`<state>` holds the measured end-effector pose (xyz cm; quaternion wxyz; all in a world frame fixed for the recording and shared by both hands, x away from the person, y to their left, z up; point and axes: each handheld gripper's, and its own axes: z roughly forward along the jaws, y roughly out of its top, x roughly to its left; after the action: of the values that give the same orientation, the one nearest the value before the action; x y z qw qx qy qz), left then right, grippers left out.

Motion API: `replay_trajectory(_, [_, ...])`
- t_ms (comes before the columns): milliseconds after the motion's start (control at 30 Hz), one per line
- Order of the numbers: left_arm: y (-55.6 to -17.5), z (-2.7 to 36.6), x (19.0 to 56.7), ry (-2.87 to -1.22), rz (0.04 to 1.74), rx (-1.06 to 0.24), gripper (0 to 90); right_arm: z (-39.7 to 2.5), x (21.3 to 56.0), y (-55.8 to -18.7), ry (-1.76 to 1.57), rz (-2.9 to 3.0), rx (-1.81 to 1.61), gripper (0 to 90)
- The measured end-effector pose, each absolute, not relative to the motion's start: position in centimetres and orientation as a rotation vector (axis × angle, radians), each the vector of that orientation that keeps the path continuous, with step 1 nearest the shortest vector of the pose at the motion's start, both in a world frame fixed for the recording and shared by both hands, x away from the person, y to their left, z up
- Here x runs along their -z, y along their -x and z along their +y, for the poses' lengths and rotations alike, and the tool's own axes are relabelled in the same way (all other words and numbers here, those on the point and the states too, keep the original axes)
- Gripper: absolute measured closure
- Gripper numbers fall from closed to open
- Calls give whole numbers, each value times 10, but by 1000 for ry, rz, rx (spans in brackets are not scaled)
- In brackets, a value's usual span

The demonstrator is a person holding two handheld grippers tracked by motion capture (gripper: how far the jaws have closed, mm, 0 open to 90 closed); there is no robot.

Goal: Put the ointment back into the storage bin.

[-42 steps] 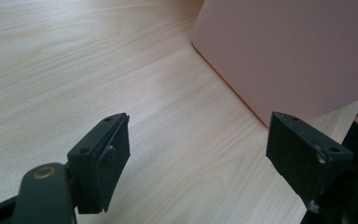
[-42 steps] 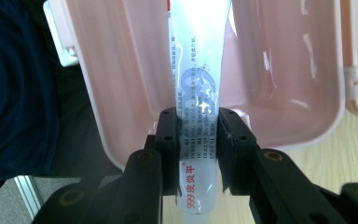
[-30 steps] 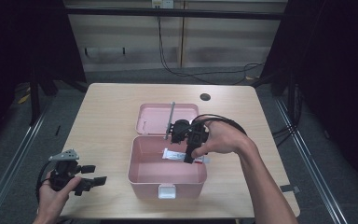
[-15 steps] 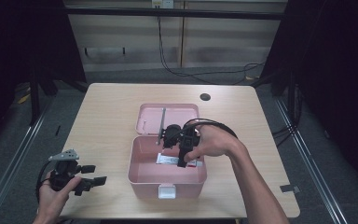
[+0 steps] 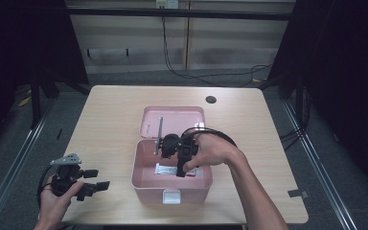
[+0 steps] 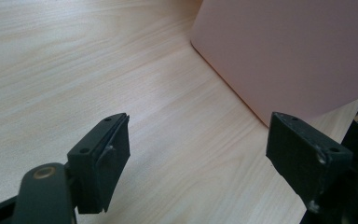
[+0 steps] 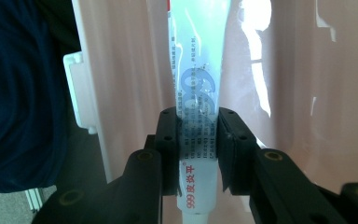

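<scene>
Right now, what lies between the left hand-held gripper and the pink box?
Bare wooden table only. The left gripper view shows it between the open left hand-held gripper and the pink box.

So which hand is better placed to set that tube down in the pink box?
Likely the right. The right gripper is shut on the tube over the pink box; the left gripper rests open, apart from it.
</scene>
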<state>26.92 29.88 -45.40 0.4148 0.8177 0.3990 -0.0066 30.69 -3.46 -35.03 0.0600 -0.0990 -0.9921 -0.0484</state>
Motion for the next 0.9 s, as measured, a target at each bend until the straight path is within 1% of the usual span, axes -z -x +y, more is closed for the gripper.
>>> replay_trajectory(900, [-269, 299, 454, -2061, 1001, 18, 214, -16, 393, -308, 229, -2913, 163, 714])
